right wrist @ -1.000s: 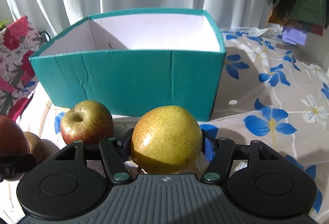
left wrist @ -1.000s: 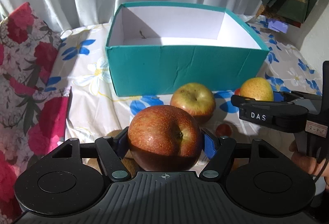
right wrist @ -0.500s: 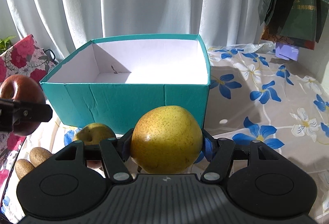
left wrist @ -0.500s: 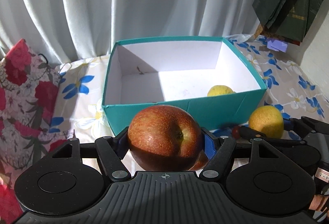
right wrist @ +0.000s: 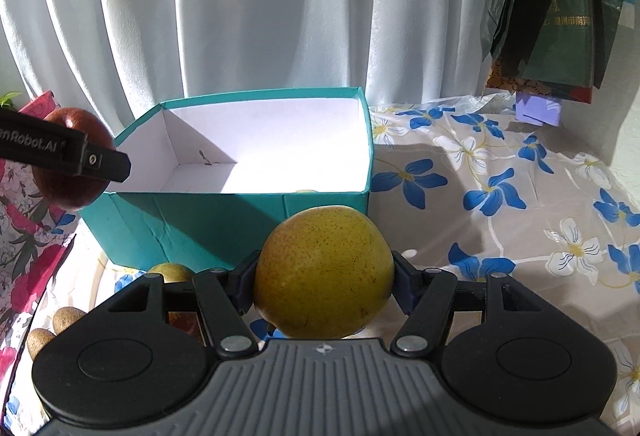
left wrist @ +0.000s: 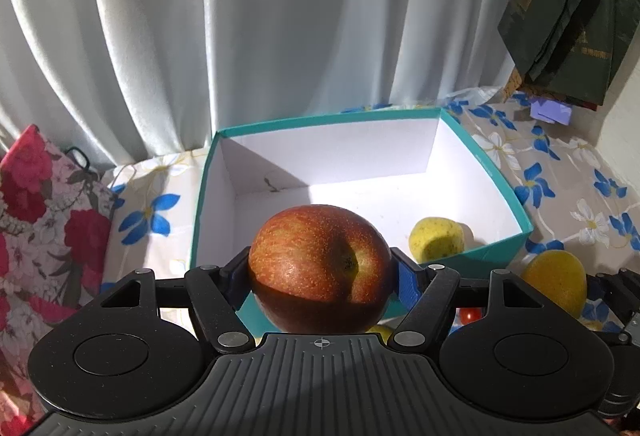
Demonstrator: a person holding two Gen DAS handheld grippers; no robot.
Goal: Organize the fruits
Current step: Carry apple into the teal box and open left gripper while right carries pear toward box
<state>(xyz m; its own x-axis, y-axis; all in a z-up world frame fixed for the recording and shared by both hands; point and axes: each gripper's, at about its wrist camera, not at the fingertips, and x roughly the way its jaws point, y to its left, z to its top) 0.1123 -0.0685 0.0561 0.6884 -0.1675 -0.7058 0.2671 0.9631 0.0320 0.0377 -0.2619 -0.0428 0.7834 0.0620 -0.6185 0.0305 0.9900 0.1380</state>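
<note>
Between the left gripper (left wrist: pixel 320 272) pads: round red apple (left wrist: pixel 320 268), pinched, raised over the teal cardboard box (left wrist: pixel 516 204) front wall. Right gripper (right wrist: pixel 324 276) clamps a speckled yellow pear (right wrist: pixel 324 272) just outside the box (smaller yellow fruit (left wrist: pixel 438 240) inside it).

Behind everything I see a pale curtain (left wrist: pixel 224 36) hanging in folds, and a dark green bag (left wrist: pixel 568 8) hangs at the upper right. I see a cloth (right wrist: pixel 500 196) with blue and white flowers covering the surface, with a small purple block (right wrist: pixel 538 110) lying on it just under the bag. At the far left I can make out a red-flowered fabric (left wrist: pixel 36 228).
</note>
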